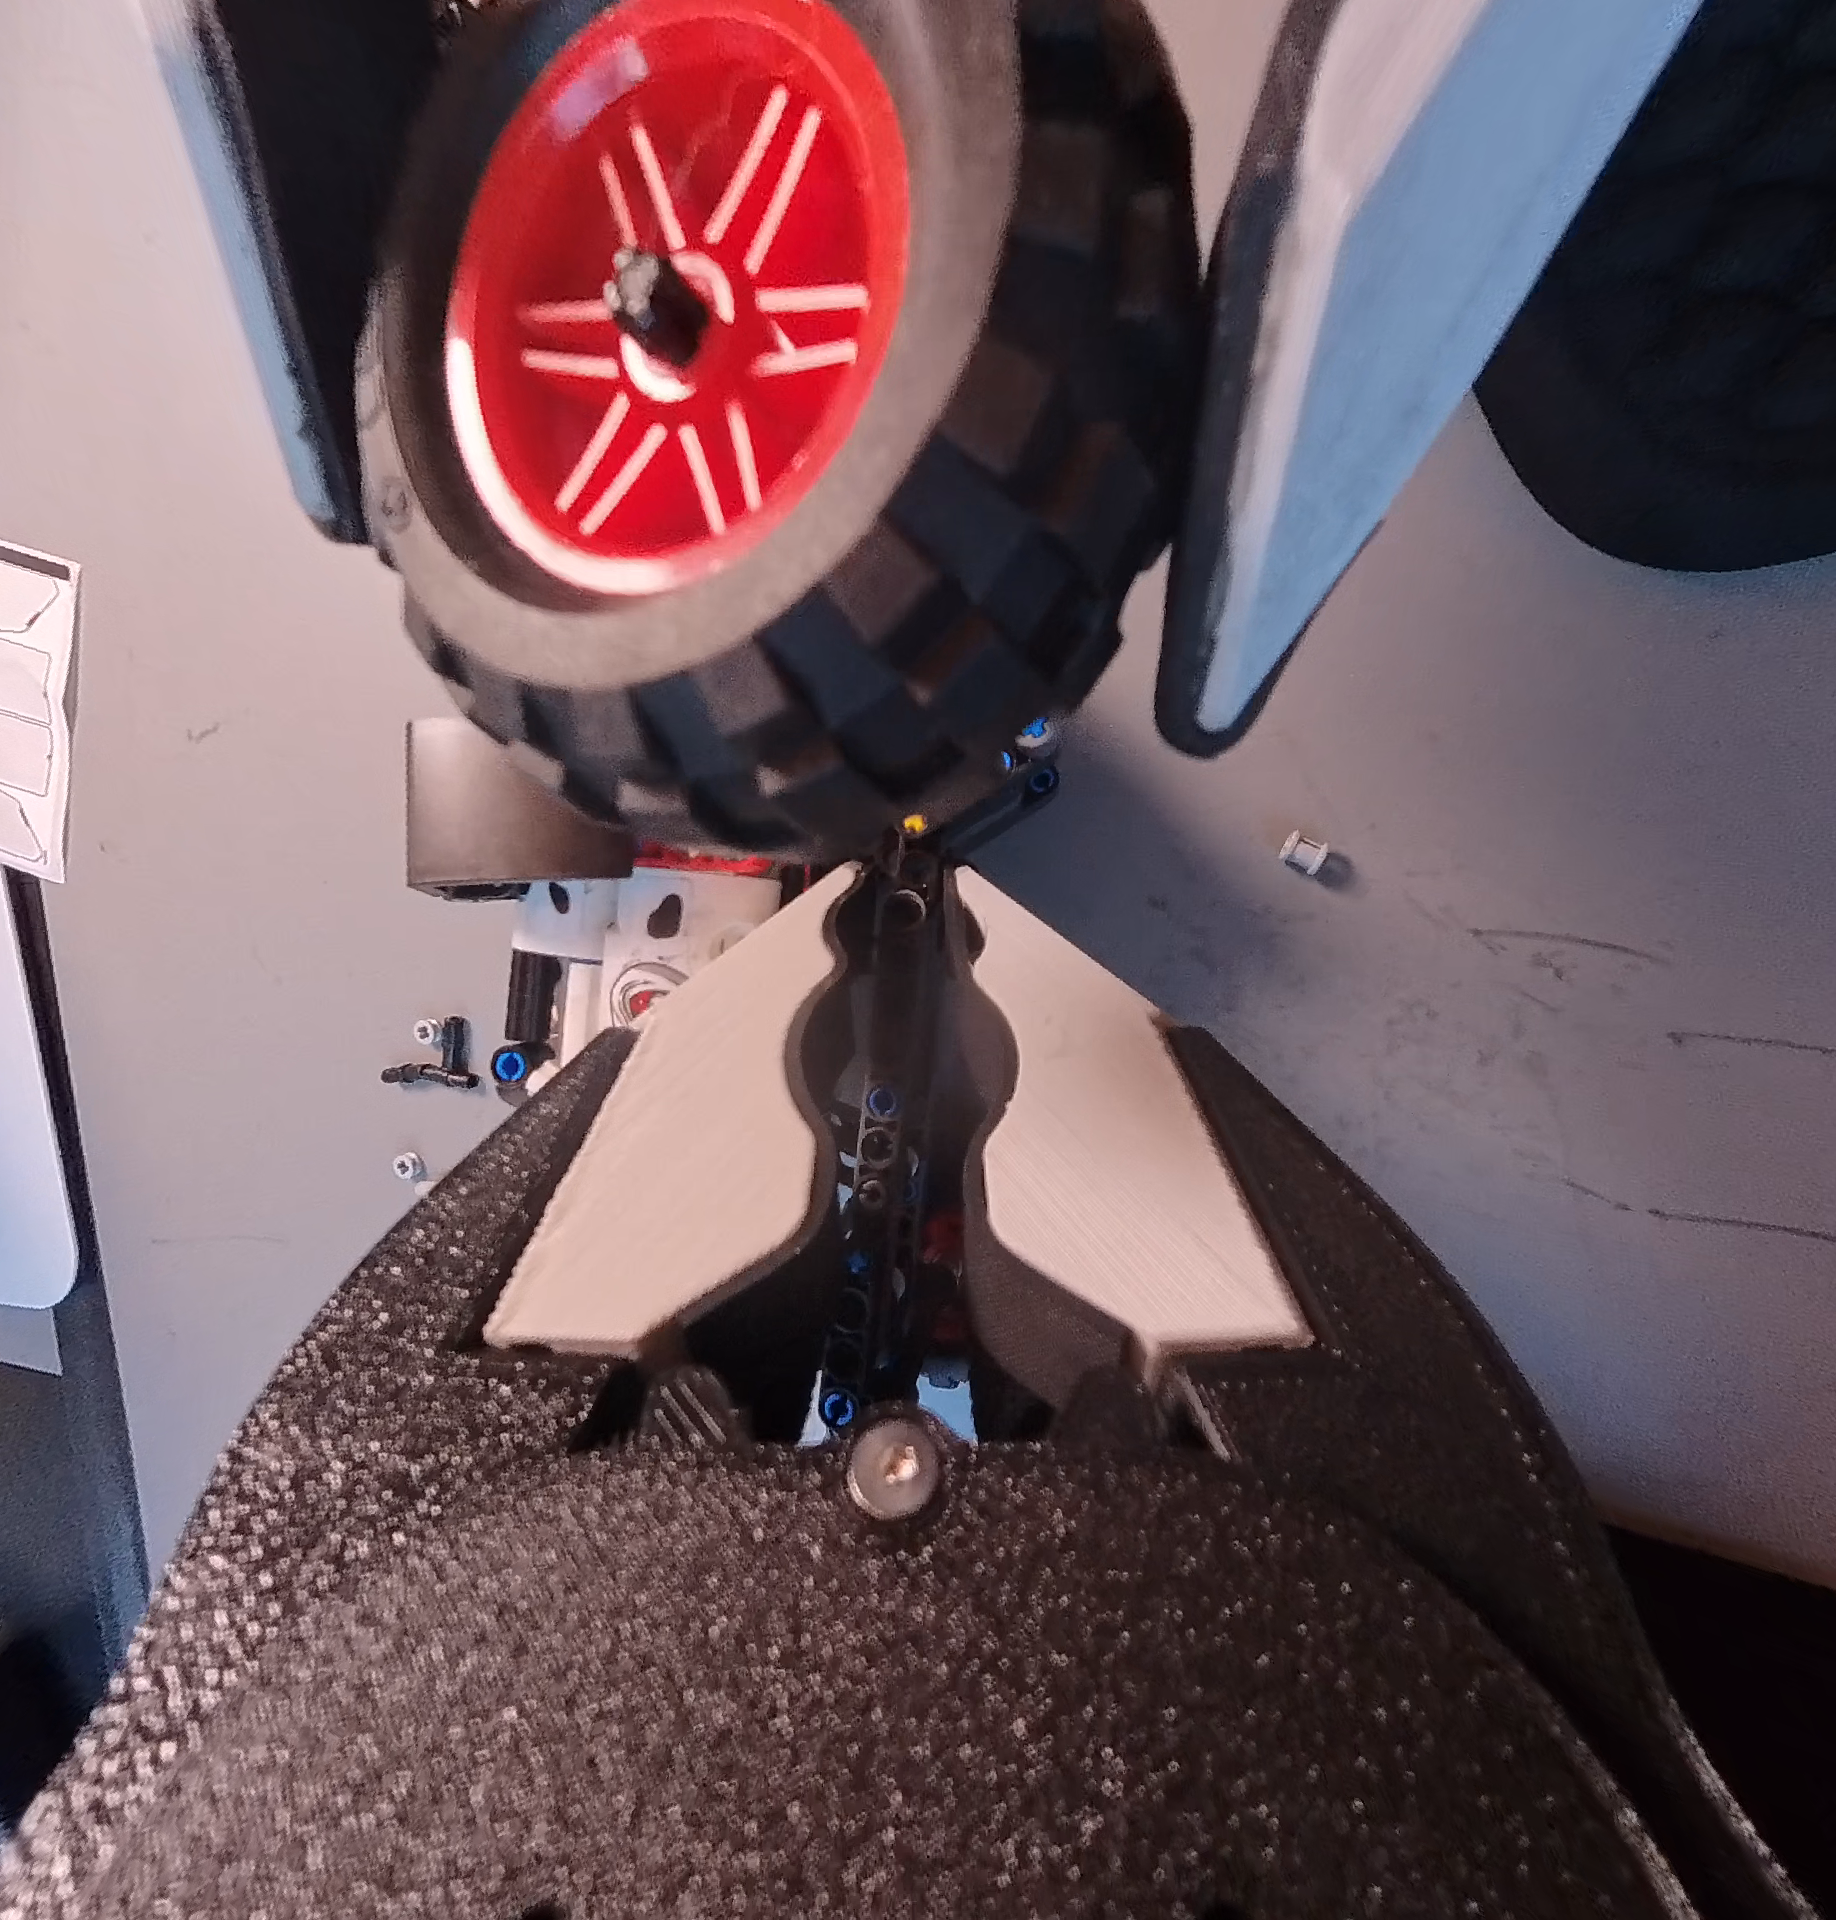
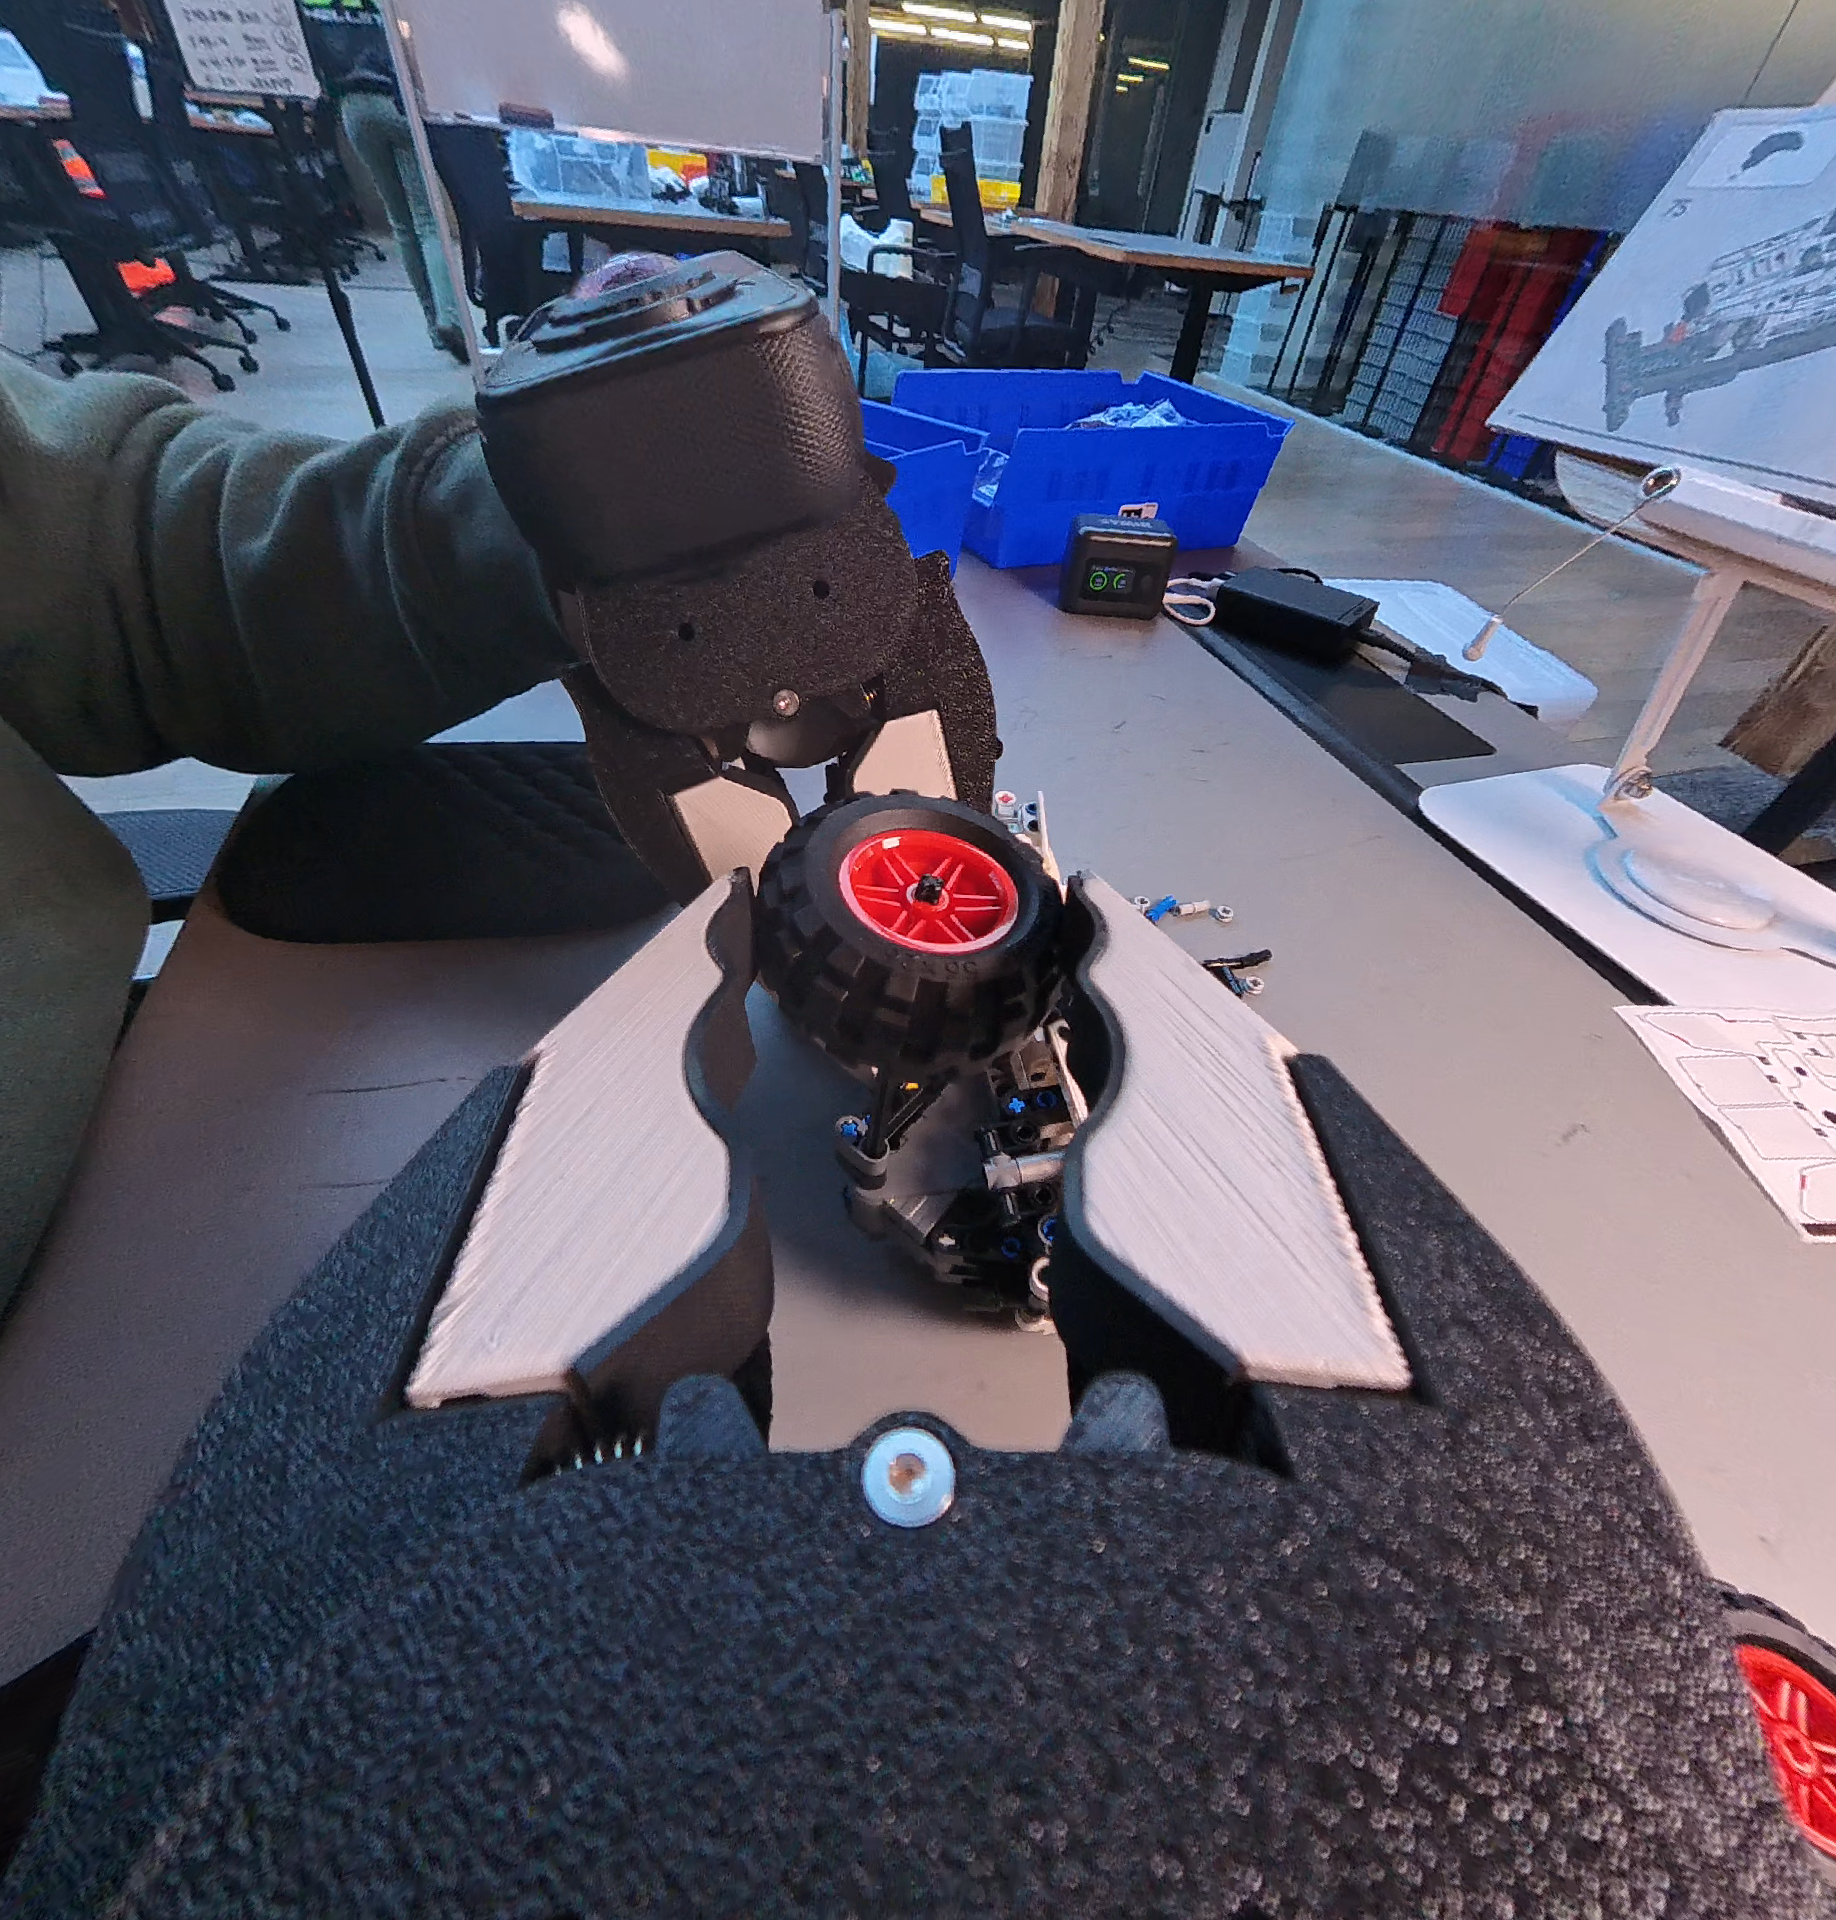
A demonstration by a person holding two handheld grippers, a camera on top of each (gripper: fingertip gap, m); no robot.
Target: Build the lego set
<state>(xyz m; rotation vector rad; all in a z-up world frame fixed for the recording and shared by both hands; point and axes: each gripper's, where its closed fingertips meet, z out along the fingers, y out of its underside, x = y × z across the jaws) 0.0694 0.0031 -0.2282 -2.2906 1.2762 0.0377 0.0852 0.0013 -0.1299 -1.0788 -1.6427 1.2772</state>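
Note:
A black tyre on a red spoked rim (image 2: 893, 997) sits on an axle at the end of a black and grey lego chassis (image 2: 955, 1174). My right gripper (image 2: 909, 896) is shut on this wheel, one grey finger on each side of the tyre. In the left wrist view the wheel (image 1: 675, 343) fills the top, between the right gripper's fingers (image 1: 1309, 364). My left gripper (image 1: 903, 883) is shut on a black beam of the chassis (image 1: 883, 1143) just below the wheel. The left gripper also shows in the right wrist view (image 2: 810, 790), behind the wheel, its tips hidden.
A second red-rimmed wheel (image 2: 1818, 1756) lies at the near right. A sticker sheet (image 2: 1776, 1112), an instruction booklet on a white stand (image 2: 1724, 312), blue bins (image 2: 1101, 457) and loose small parts (image 2: 1194, 914) are on the grey table (image 2: 1413, 935). A grey bush (image 1: 1309, 857) lies apart. The left gripper's tips are roughly 10 centimeters from the right gripper's.

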